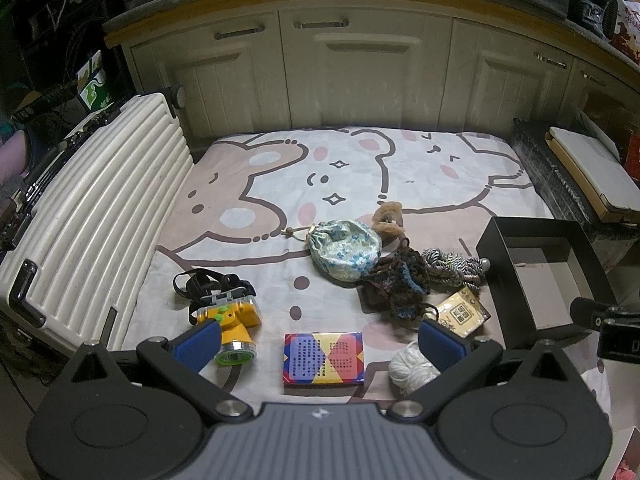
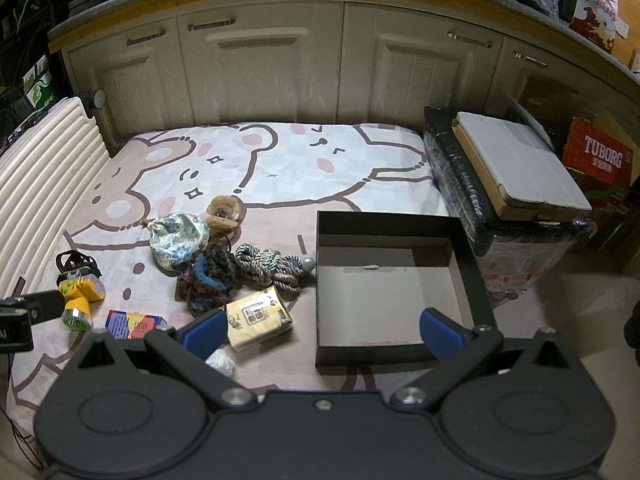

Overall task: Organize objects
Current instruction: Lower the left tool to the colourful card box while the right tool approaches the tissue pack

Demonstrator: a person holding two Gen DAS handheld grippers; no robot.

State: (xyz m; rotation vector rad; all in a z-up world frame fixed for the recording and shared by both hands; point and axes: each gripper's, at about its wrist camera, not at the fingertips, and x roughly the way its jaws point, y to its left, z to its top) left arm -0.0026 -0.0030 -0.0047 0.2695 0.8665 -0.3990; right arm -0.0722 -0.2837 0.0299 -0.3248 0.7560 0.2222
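Both grippers, left (image 1: 320,340) and right (image 2: 322,330), hover wide open and empty; clutter lies left of the black box (image 2: 394,288).

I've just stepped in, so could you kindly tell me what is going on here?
A person is tidying odds and ends on a cartoon bedsheet. Both claws, left claw and right claw, hover open and hold nothing. The headlamp, colourful box, pouch, yarn and rope lie loose. The black box is empty.
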